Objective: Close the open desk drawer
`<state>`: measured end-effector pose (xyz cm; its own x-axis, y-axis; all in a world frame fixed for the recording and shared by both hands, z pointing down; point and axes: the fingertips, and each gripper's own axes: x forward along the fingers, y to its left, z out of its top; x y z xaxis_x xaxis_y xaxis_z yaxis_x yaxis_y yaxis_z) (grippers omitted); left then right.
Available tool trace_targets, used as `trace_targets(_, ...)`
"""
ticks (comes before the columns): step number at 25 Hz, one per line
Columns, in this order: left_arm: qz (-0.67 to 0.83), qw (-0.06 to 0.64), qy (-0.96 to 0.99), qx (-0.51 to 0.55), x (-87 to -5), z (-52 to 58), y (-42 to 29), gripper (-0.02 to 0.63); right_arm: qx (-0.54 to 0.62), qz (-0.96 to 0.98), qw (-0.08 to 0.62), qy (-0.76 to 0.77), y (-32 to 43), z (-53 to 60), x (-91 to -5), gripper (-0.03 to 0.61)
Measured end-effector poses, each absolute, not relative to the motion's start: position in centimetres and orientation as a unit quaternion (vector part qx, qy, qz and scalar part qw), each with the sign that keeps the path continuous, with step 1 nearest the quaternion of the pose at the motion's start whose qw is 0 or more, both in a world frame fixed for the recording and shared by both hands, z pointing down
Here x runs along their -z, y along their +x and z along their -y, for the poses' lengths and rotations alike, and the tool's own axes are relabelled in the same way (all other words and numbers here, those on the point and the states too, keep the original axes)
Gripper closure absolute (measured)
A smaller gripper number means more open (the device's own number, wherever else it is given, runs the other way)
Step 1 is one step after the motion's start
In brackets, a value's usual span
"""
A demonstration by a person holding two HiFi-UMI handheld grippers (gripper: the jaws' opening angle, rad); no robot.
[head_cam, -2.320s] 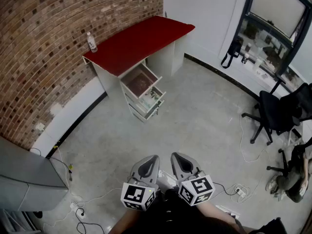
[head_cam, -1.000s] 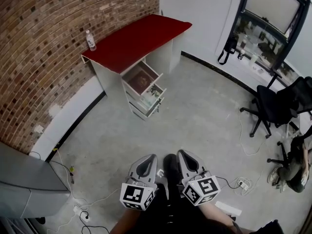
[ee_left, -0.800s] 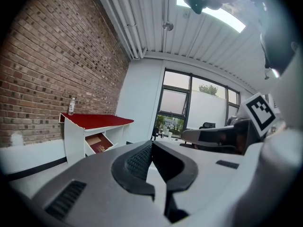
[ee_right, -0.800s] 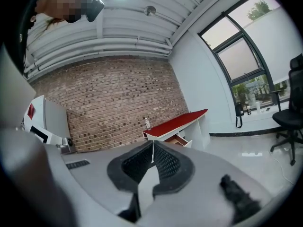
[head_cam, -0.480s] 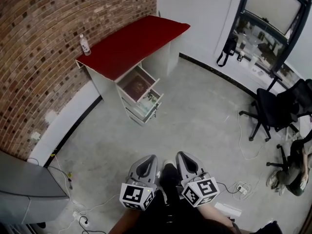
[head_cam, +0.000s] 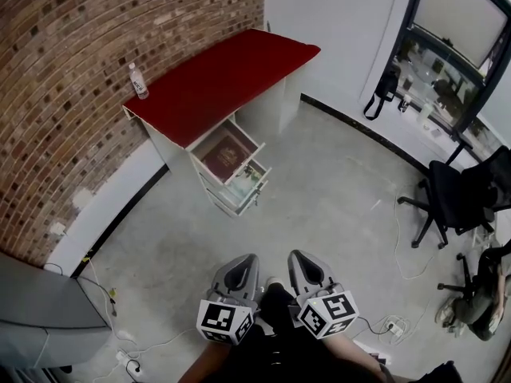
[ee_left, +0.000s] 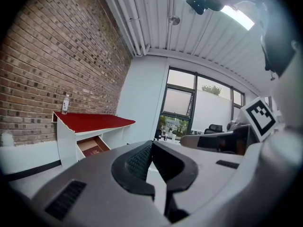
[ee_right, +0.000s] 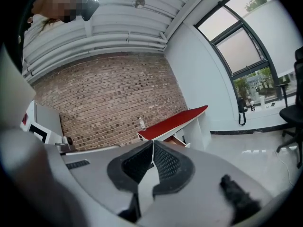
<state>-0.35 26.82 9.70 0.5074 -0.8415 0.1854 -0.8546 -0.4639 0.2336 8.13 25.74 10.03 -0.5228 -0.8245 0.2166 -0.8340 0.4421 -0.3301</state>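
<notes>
Two handheld grippers sit side by side low in the head view, a marker cube at the back of each. The left gripper (head_cam: 242, 263) has its fingers (ee_left: 137, 162) closed tip to tip, with nothing between them. The right gripper (head_cam: 299, 259) matches it: its fingers (ee_right: 168, 163) meet at the tips and are empty. Both point forward, close to level and tipped slightly towards the floor (head_cam: 319, 190).

Well ahead of the fingertips and a little to their left stands one white desk (head_cam: 219, 70) with a red top, set against a brick wall (head_cam: 72, 70). Two drawers hang open under it. The upper drawer (head_cam: 226, 154) holds one dark red book. The lower drawer (head_cam: 243, 183) is just below it, its contents too small to make out. One clear bottle (head_cam: 137, 80) stands upright at the desk's far left corner. One black office chair (head_cam: 451, 190) is well off to the right of the fingers.
</notes>
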Motion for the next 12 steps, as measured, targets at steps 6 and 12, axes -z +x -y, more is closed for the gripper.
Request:
trace_targets(6,0.507,0.150,0.848,-0.027,-9.9,-22.5,0.1,0.606,-0.202,0.854,0.014,0.479,8.4,-21.2,-10.1,0.568)
trace_targets(12,0.522,0.153,0.839,-0.022,-10.1,-18.9,0.7,0.606,-0.204,0.862,0.016,0.464,8.8,-17.4,-10.2,0.568)
